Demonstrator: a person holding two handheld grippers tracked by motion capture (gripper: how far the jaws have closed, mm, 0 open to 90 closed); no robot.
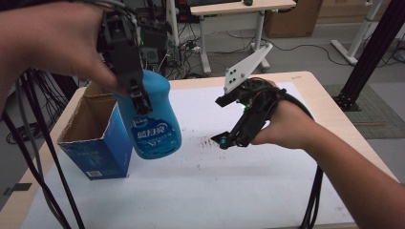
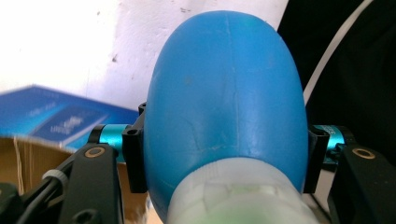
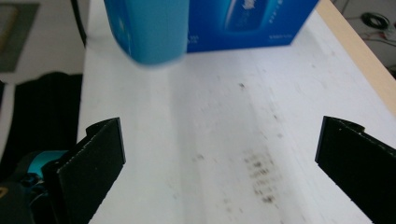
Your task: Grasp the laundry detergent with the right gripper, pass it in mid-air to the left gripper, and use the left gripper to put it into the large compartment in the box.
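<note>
A blue plastic bottle (image 1: 155, 126) with a white printed label hangs above the table, its bottom off the white sheet. My left gripper (image 1: 141, 102) is shut on its upper body from above; in the left gripper view both jaws press the sides of the bottle (image 2: 224, 93) just below its pale neck. An open blue cardboard box (image 1: 95, 143) stands right beside it on the left. My right gripper (image 1: 222, 121) is held to the right of the bottle, open wide with nothing between its fingers (image 3: 93, 158); ahead of it are the bottle (image 3: 149, 32) and the box (image 3: 247, 23).
A white sheet (image 1: 215, 191) with dark smudges covers the wooden table (image 1: 305, 76). Black cables (image 1: 38, 157) hang along the left edge. Beyond the table stand a desk (image 1: 239, 9) and a black frame post (image 1: 377, 43).
</note>
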